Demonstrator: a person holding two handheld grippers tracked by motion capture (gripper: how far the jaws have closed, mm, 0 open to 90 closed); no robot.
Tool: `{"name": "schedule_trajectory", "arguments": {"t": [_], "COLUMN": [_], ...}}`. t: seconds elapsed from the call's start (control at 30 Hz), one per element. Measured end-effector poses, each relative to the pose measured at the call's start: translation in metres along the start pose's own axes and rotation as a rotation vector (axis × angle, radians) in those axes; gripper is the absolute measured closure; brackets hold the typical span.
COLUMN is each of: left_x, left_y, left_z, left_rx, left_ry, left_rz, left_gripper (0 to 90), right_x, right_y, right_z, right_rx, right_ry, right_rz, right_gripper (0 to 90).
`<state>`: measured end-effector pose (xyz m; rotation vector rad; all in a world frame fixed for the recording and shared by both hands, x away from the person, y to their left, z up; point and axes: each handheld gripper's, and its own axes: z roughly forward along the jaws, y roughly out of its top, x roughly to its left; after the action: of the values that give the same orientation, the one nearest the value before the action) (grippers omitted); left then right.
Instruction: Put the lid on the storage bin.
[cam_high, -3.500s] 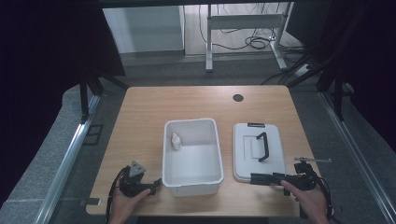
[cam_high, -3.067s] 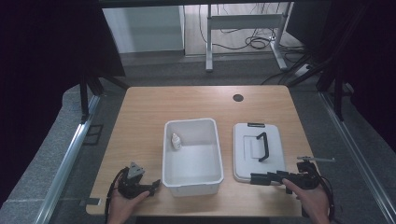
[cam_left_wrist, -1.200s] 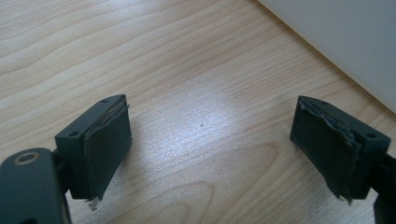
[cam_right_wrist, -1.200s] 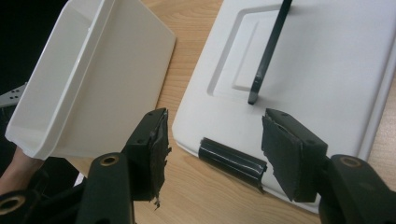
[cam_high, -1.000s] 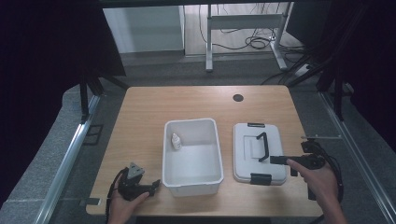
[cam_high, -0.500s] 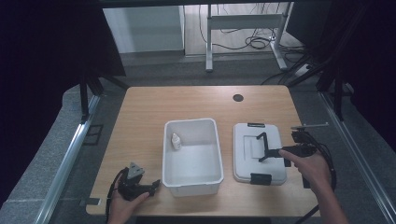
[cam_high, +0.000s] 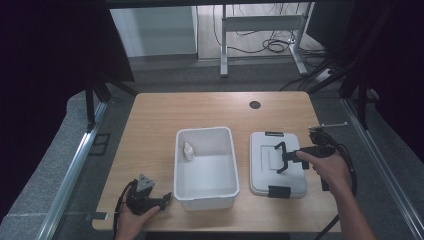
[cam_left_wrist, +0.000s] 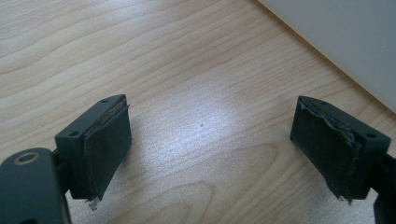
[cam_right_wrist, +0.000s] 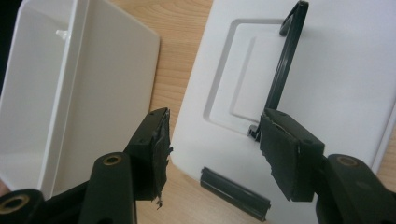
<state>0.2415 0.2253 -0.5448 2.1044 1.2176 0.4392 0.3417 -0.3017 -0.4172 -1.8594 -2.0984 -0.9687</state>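
1. The flat white plastic lid with the black handle lies on the wooden table, just right of the open white plastic bin.
2. Right gripper hovers over the lid's near end, jaws spread wide, one jaw right beside the handle's foot, gripping nothing.
3. Left gripper sits low over bare table by the bin's front-left corner, jaws wide apart, empty.

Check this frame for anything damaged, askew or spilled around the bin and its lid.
Nothing spilled or askew. The lid lies flat beside the white bin, its black handle standing up. One oddity: the pads on the right tongs are frayed and ragged at the edges, and the left tongs show similar wear.
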Motion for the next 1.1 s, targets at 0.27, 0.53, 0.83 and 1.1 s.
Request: {"name": "schedule_trajectory", "arguments": {"t": [0.27,0.53,0.83,1.1], "left_x": [0.0,0.0,0.0,0.0], "left_y": [0.0,0.0,0.0,0.0], "left_z": [0.0,0.0,0.0,0.0], "left_rx": [0.0,0.001,0.001,0.001], "left_ry": [0.0,0.0,0.0,0.0], "left_rz": [0.0,0.0,0.0,0.0], "left_gripper": [12.4,12.4,12.4,12.4], "right_x": [-0.006,-0.003,0.002,-0.004], "right_y": [0.018,0.03,0.044,0.051], "right_z": [0.006,0.01,0.018,0.028], "right_rx": [0.011,0.041,0.079,0.12], "right_ry": [-0.032,-0.064,-0.093,-0.124], "right_rz": [0.043,0.048,0.048,0.064], "right_gripper": [42.9,42.9,43.0,47.1]}}
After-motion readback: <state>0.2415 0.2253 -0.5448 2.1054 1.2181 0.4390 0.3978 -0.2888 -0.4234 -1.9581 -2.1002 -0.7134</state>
